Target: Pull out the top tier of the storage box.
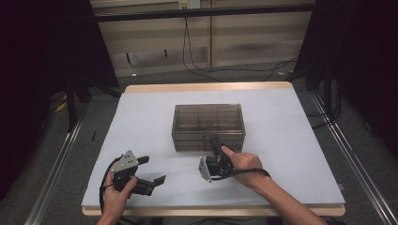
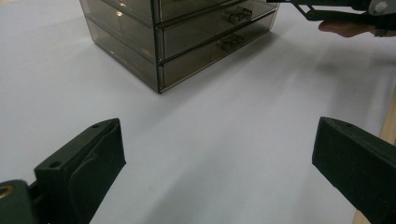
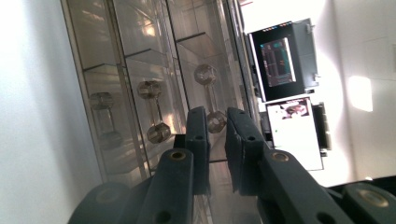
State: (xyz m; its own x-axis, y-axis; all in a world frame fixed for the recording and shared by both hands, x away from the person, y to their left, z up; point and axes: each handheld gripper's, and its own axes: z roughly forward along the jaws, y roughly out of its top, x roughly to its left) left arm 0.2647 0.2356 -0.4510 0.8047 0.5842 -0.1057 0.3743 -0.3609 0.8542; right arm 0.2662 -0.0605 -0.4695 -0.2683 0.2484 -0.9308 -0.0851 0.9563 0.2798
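Black jaws of our left gripper [image 1: 149, 169] stand wide and idle near the table's [image 1: 300, 140] front edge. Farther in, our right gripper [image 3: 216, 122] has narrowed around a handle [image 3: 215, 120] of the smoky drawer box [image 1: 208, 125] mid-table; a shallow bite could slip, or a pull could drag the unbraced box.
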